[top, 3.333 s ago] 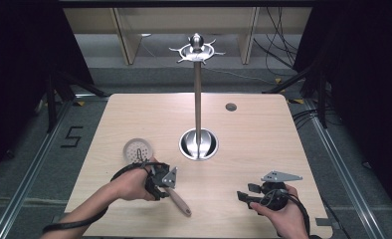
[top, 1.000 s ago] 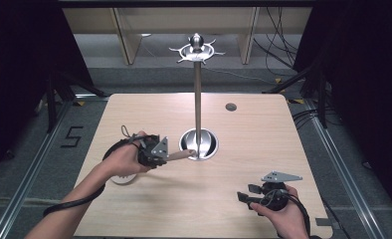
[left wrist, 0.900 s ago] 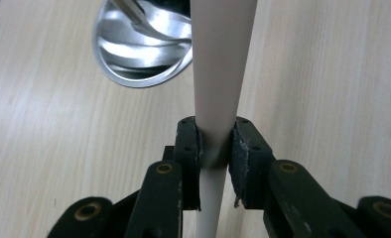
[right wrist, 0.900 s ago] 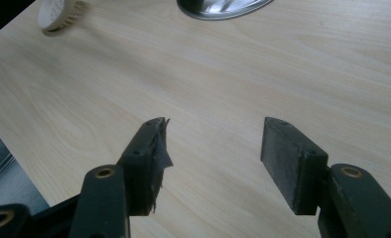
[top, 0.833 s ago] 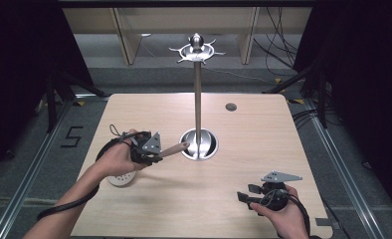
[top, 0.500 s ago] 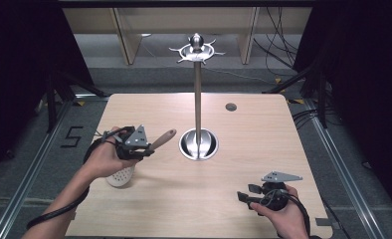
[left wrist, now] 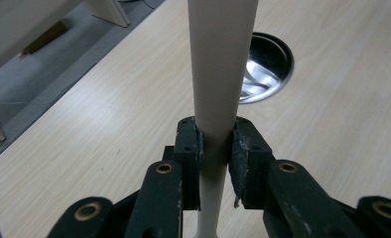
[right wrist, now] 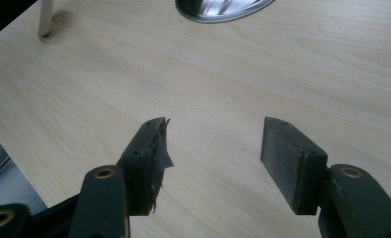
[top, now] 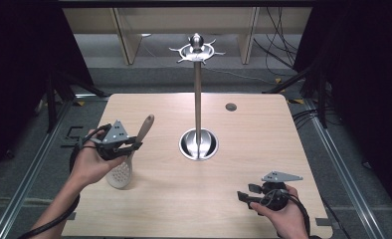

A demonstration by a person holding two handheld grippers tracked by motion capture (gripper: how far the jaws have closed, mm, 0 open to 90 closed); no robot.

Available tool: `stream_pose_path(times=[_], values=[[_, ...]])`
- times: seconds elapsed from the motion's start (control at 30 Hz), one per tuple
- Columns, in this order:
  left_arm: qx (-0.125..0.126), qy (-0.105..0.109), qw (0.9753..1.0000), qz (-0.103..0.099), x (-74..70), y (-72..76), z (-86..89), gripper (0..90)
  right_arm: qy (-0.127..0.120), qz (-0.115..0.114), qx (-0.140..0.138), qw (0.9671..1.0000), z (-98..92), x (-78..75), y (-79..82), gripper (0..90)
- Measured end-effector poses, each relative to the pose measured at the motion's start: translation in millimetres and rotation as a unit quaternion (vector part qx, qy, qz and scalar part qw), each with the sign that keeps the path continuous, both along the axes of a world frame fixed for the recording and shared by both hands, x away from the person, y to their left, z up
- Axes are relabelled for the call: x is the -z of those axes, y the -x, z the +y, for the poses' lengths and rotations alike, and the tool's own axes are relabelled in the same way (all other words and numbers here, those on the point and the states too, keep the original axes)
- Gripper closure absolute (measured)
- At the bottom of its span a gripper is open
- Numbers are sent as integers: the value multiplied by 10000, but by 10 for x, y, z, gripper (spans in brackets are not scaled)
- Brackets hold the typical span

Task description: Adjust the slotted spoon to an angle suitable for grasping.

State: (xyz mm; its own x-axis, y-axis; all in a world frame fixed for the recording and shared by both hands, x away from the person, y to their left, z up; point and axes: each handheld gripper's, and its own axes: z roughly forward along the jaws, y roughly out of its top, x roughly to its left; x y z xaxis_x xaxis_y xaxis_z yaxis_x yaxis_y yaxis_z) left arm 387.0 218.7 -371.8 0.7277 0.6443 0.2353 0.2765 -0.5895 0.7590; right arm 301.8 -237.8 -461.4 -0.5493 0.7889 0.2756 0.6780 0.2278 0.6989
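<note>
Left gripper [left wrist: 214, 158] jaws pinch the beige perforated plastic skimmer's [top: 120, 172] handle — perforations visible from high view; right gripper [right wrist: 211, 158] jaws spread over worktop [top: 263, 129].

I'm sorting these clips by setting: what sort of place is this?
Probably a lab recording station: a bare wooden table on a metal frame, dark curtains on both sides, loose cables on the floor behind.

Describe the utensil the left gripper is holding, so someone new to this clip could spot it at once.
On the pale wooden table, look left of the tall metal stand with its round steel base. There the left gripper clamps a cream slotted spatula by its handle. Its perforated round head points toward the person, and it is the one utensil on the table.
</note>
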Motion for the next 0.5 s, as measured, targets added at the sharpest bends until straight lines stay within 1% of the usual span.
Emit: stream_pose_path(times=[0.03,0.07,0.13,0.17,0.2,0.23,0.27,0.3,0.33,0.37,0.4,0.43,0.47,0.5], values=[[-11,-62,10000,-45,-17,6,25,749,0,0,1,10000,0,0,0,441],[-110,76,9999,-23,-13,23,30,749,-2,4,2,10000,2,0,1,441],[-197,239,9995,-2,-17,47,44,749,3,5,8,10000,4,0,2,441],[-258,408,9988,-29,-12,56,42,749,2,2,4,10000,4,1,1,441],[-383,575,9976,-9,-6,74,36,749,4,3,2,10000,4,1,1,441],[-407,588,9974,-28,-11,83,45,749,4,5,1,10000,4,1,1,441],[-512,779,9956,-16,-3,95,28,749,5,5,2,10000,5,1,2,441],[-420,730,9963,-141,-12,78,39,749,4,5,1,10000,5,2,1,441],[-568,808,9951,-26,-10,109,27,749,-27,2,-14,10000,6,6,-2,441],[-530,797,9953,-121,-14,98,28,749,-23,8,-12,10000,6,5,-1,441],[-529,874,9947,-84,-12,100,23,749,-30,8,-10,10000,7,6,-2,441],[-561,913,9942,-106,-14,106,14,749,-25,8,-9,10000,6,5,-1,440],[-586,904,9941,-98,-22,112,14,749,-30,4,-8,10000,7,5,-1,441],[-550,839,9949,-105,-33,112,22,749,0,4,4,10000,6,1,1,440]])
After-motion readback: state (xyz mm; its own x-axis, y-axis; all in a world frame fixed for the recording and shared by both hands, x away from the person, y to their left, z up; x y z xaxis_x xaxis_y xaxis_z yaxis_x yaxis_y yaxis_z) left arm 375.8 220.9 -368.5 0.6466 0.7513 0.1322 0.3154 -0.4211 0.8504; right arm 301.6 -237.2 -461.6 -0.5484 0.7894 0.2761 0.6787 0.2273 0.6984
